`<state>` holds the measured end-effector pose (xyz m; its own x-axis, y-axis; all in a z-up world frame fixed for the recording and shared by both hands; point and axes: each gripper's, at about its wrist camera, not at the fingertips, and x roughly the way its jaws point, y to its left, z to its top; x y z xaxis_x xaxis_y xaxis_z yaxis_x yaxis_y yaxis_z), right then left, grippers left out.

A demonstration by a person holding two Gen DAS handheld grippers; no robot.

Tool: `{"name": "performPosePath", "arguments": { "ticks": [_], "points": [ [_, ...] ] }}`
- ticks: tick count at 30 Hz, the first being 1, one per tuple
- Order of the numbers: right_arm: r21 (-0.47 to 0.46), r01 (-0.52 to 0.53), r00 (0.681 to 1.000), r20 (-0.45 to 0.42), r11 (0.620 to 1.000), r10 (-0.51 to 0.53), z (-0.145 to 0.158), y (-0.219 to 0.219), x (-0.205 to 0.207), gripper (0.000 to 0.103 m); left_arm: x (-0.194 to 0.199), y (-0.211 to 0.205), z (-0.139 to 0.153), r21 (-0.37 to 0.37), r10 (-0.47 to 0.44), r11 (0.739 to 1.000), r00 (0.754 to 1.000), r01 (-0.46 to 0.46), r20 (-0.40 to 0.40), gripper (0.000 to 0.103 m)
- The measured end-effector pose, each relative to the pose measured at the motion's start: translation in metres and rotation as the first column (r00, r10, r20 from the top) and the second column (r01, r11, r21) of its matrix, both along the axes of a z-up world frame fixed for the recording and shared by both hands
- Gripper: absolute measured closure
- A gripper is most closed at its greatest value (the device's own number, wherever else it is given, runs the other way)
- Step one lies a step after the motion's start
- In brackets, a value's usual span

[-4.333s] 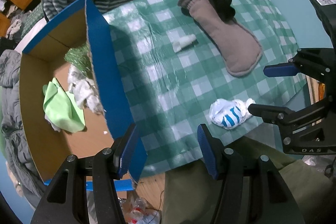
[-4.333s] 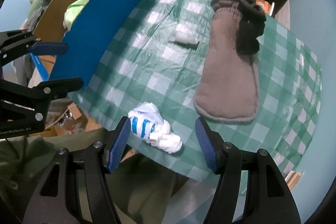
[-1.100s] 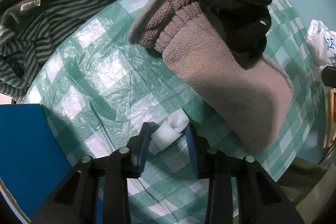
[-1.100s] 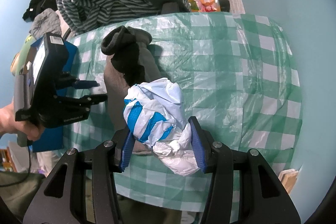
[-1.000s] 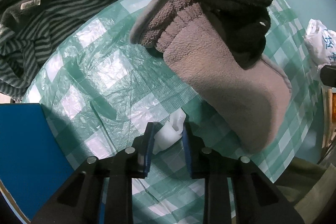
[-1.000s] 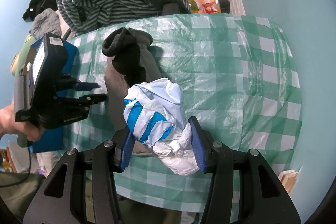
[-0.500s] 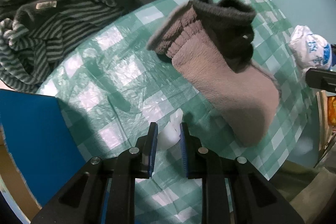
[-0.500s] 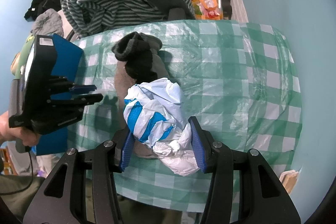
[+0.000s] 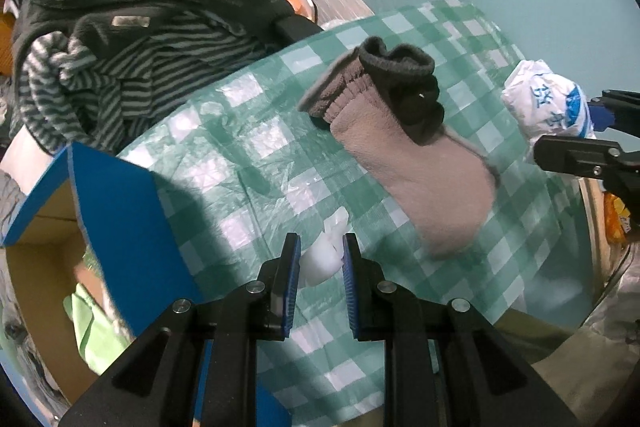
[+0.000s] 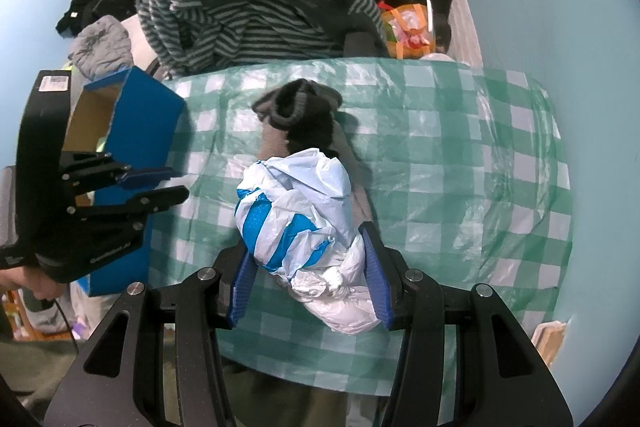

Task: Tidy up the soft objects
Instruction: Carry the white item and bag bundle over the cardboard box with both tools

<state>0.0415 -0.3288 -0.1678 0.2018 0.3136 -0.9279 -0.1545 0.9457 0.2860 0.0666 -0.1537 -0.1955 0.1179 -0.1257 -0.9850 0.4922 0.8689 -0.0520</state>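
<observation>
My left gripper point(image 9: 319, 259) is shut on a small white soft wad point(image 9: 322, 259) and holds it just above the green checked tablecloth point(image 9: 240, 151). My right gripper point(image 10: 306, 267) is shut on a crumpled white and blue plastic bag point(image 10: 296, 203), held above the table; the bag also shows in the left wrist view point(image 9: 548, 103). A grey fleece sock point(image 9: 416, 167) with a dark sock point(image 9: 412, 87) on top lies on the cloth. A blue cardboard box point(image 9: 120, 203) stands open at the table's left, with a green cloth point(image 9: 94, 327) inside.
A chair piled with striped and dark grey clothes point(image 9: 132, 39) stands behind the table. The light blue wall point(image 10: 560, 7) runs along the right side. An orange bag point(image 10: 408, 23) sits on the floor behind the table. The left gripper shows in the right wrist view point(image 10: 168, 183).
My left gripper has shut on the white wad and lifted it back from the cloth toward the box side. My right gripper keeps hold of the plastic bag, raised slightly.
</observation>
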Motion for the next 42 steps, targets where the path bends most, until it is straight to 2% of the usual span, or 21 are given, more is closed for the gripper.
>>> {"name": "performPosePath", "arguments": {
  "ticks": [22,42],
  "points": [
    [0.008,-0.101,0.993,0.064,0.995,0.1,0.049,0.059,0.0,0.054,-0.027,0.051,0.071,-0.027,0.117,0.993,0.987,-0.115,0.112,0.083],
    [0.025,-0.25,0.964,0.1,0.968,0.246,0.068,0.141,0.007,0.054,-0.042,0.126,0.084,-0.035,0.282,0.959,0.951,-0.28,0.123,0.083]
  ]
}}
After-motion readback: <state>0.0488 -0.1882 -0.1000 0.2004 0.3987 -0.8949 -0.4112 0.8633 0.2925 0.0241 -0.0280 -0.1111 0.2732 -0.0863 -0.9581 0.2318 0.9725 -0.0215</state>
